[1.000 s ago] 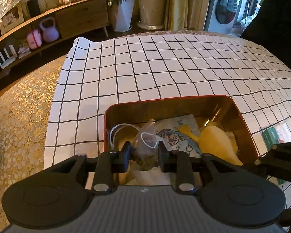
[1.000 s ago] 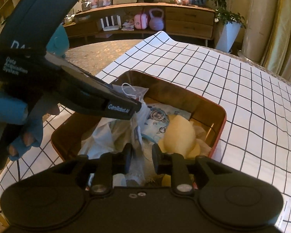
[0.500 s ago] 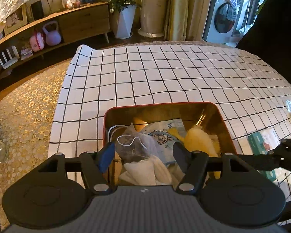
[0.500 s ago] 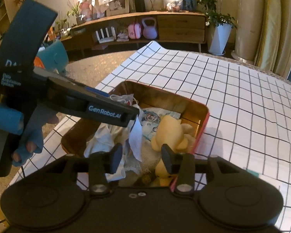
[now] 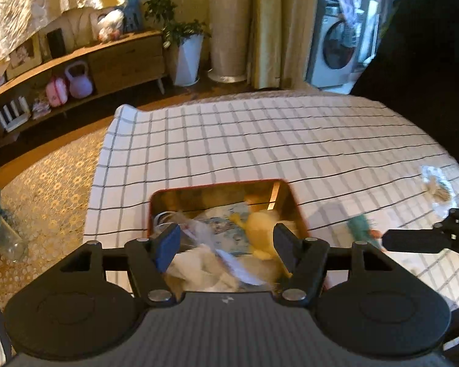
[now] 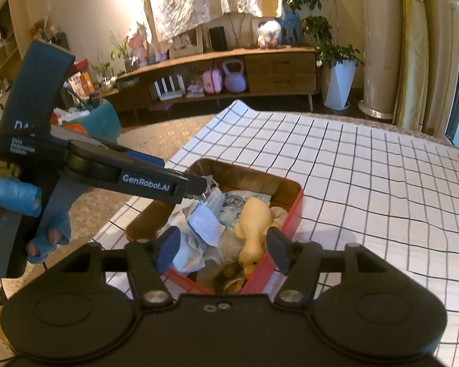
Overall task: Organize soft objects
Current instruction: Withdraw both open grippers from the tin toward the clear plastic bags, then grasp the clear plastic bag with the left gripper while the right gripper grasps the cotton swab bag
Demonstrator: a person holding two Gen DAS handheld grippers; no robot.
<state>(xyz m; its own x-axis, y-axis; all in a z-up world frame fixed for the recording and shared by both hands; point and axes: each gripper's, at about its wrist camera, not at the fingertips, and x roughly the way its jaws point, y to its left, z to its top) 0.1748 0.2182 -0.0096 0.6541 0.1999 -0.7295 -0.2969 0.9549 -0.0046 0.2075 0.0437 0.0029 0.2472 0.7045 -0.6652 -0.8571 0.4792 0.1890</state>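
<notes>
Matt black plastic on the right hand-held gripper point(image 6: 220, 249), with small shiny metal screw heads at its finger pivots, and a blue pad that looks rubbery. Just ahead of it, the red tin point(image 6: 286, 211): glossy outside, warm brassy sheen inside. In it, a yellow plush duck point(image 6: 254, 223), soft and fuzzy, and beside that a pale paper-like face mask point(image 6: 206, 221) on crumpled white cloth point(image 6: 186, 253). Under the tin, a smooth checked cloth point(image 6: 382, 189) covers the bench. Far beyond, a wooden sideboard point(image 6: 278, 67) with a satin finish.
</notes>
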